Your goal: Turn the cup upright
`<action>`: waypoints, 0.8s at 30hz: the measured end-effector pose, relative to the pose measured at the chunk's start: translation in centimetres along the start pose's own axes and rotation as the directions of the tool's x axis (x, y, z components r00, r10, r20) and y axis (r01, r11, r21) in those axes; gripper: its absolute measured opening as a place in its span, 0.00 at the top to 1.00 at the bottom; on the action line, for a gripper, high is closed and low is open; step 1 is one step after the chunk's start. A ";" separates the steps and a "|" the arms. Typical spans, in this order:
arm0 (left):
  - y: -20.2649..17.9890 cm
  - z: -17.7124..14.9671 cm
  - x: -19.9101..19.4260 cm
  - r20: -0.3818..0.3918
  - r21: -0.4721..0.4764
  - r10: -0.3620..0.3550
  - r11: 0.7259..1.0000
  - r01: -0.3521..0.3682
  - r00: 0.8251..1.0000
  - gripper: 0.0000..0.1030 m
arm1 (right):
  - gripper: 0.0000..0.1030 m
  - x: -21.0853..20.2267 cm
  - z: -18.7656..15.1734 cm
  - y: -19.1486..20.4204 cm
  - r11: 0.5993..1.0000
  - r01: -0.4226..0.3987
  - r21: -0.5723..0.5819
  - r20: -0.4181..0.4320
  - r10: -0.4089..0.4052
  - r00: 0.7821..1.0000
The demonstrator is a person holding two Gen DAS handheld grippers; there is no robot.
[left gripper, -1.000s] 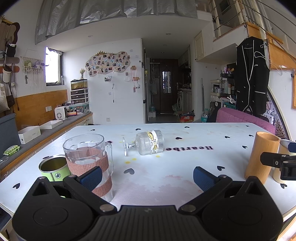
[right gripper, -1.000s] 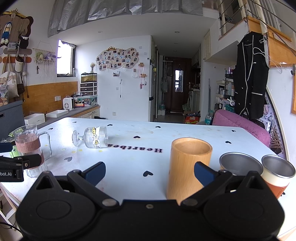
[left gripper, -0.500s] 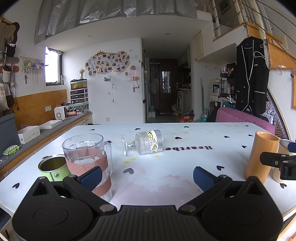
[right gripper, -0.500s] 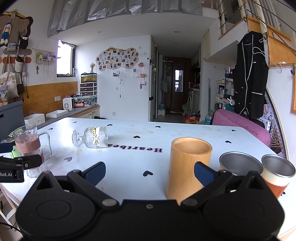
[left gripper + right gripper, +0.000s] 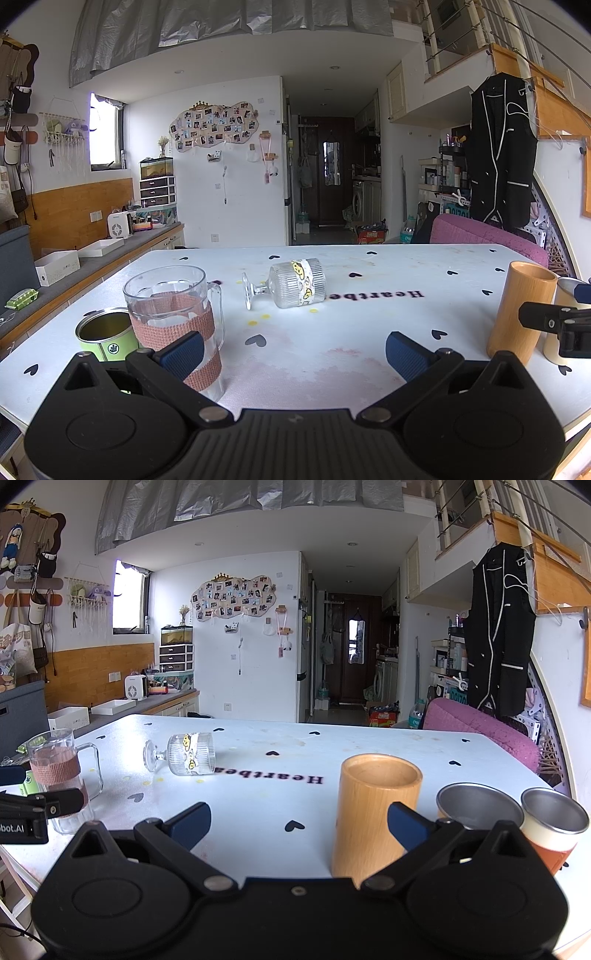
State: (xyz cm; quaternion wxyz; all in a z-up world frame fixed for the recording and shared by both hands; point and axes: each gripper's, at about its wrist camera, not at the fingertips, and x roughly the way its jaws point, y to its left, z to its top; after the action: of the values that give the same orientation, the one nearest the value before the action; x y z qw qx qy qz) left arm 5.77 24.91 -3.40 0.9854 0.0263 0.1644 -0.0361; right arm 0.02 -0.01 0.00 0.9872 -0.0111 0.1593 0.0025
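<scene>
Two handheld grippers sit at the near edge of a white table printed with small black hearts. The left gripper has its blue-padded fingers spread wide apart and holds nothing. The right gripper is likewise spread wide and empty.

Just past the left gripper's left finger stands a clear glass mug with a pink woven band, and beside it, further left, a small green tin, open at the top. Close in front of the right gripper stands an upright wooden cup; to its right are two metal-lined cups, side by side.

Further out, near the middle of the table, the glass cup lies on its side. It is a short ribbed goblet with yellow stickers around its bowl; its foot points left and its mouth right. Nothing touches it, and it is well apart from both grippers.

Beyond the table are a pink chair, a white wall with a photo collage, and a dark hallway.
</scene>
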 end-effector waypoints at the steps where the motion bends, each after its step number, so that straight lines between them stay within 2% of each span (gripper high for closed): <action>1: 0.0 0.0 0.0 0.000 0.000 0.000 1.000 0.000 1.000 0.00 | 0.00 0.0 0.0 0.0 1.000 0.000 0.000 0.000 0.000 1.000; 8: 0.1 0.0 0.1 0.003 0.001 -0.008 1.000 0.008 1.000 0.00 | 0.00 0.0 0.0 0.0 1.000 0.000 0.001 0.001 0.000 1.000; 13: -0.4 0.3 0.0 0.017 0.010 -0.065 0.998 0.065 0.998 0.00 | 0.00 -0.1 -0.1 -0.1 1.000 0.003 0.003 0.012 -0.003 1.000; 20: -1.4 2.3 1.1 0.040 0.122 -0.116 0.986 0.111 0.992 0.00 | 0.00 -0.9 -0.5 -1.3 1.000 -0.006 0.021 0.031 0.005 1.000; 24: -1.9 4.5 2.9 0.044 0.230 -0.099 0.969 0.086 0.994 0.01 | 0.00 -1.1 -0.6 -1.8 0.999 -0.009 0.037 0.039 0.007 0.999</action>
State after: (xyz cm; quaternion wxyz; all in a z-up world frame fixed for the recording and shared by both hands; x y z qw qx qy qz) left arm 9.86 22.56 -0.16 0.9772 0.1306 0.1331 -0.1014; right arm -1.23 -1.79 -0.21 0.9901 0.0077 0.1400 0.0038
